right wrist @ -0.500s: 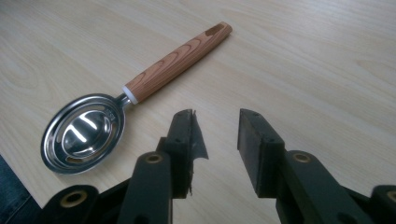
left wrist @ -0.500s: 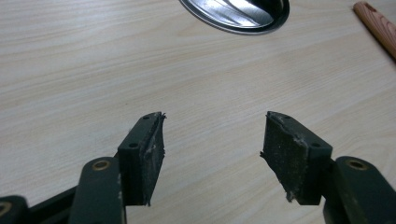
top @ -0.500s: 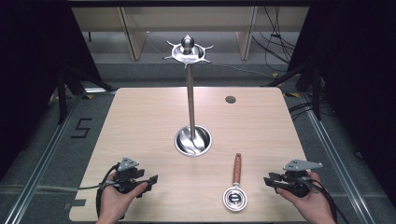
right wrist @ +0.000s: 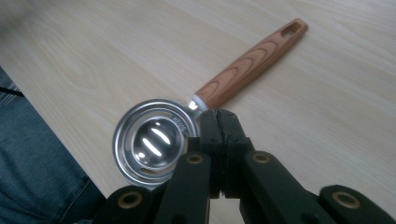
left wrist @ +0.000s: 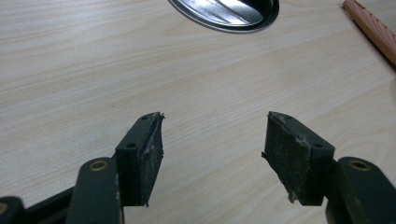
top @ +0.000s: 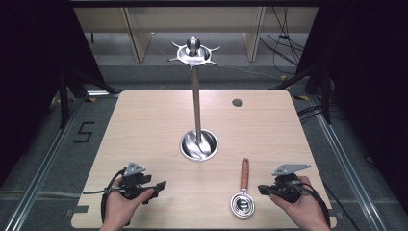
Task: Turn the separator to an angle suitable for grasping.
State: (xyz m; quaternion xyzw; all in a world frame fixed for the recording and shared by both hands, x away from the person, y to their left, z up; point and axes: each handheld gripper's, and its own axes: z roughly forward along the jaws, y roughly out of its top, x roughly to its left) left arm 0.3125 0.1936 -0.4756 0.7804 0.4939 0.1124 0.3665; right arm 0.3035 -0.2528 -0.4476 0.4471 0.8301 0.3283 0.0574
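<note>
Here the left gripper (top: 153, 186) sits spread near the worktop's (top: 144, 125) front edge; the right gripper (top: 263, 189), pressed together, lies beside the spoon (top: 243, 195)

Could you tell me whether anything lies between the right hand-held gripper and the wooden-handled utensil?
Nothing visible does. The right hand-held gripper, jaws shut, sits just right of the utensil, with bare table between them. The stand is farther back.

The right gripper (right wrist: 219, 122) has its two black jaws pressed together with nothing between them, their tips just above the light wooden table (right wrist: 327, 121). Just beyond them lies a metal scoop (right wrist: 152, 142) with a round slotted bowl, its wooden handle (right wrist: 252, 63) running up to the right. Blue denim (right wrist: 32, 172) shows past the table edge at lower left.
</note>
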